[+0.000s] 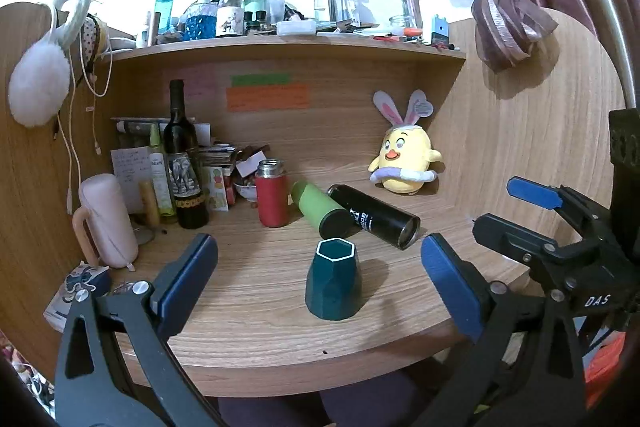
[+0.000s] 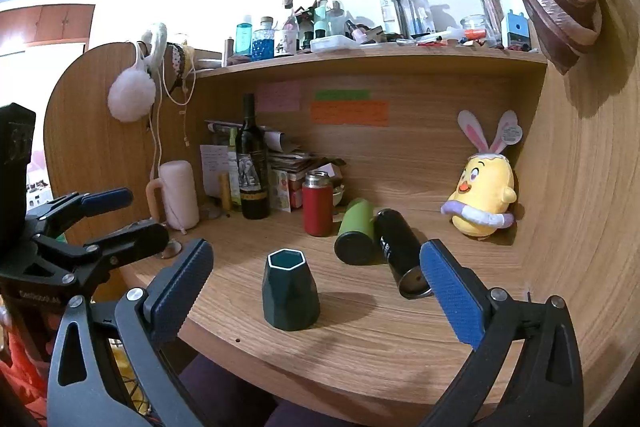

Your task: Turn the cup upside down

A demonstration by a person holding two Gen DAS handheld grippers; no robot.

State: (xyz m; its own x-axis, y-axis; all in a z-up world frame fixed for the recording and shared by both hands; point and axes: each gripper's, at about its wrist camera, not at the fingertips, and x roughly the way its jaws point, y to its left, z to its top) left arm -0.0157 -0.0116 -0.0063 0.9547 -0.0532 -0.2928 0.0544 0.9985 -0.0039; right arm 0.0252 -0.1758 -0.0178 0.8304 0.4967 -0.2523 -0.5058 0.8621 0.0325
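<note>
A dark green faceted cup (image 1: 334,283) with a white hexagonal rim stands on the wooden desk (image 1: 256,331) near its front edge, opening facing up. It also shows in the right wrist view (image 2: 289,290). My left gripper (image 1: 320,283) is open and empty, held just in front of the cup with its blue pads wide on either side. My right gripper (image 2: 316,291) is open and empty, also in front of the cup, which sits left of its centre. Each gripper shows in the other's view, the right one (image 1: 516,215) and the left one (image 2: 120,215).
Behind the cup lie a green flask (image 1: 320,207) and a black flask (image 1: 374,215) on their sides; a red flask (image 1: 272,194) stands upright. A wine bottle (image 1: 182,163), a pink mug (image 1: 106,221) and clutter fill the left. A yellow plush chick (image 1: 404,163) sits back right.
</note>
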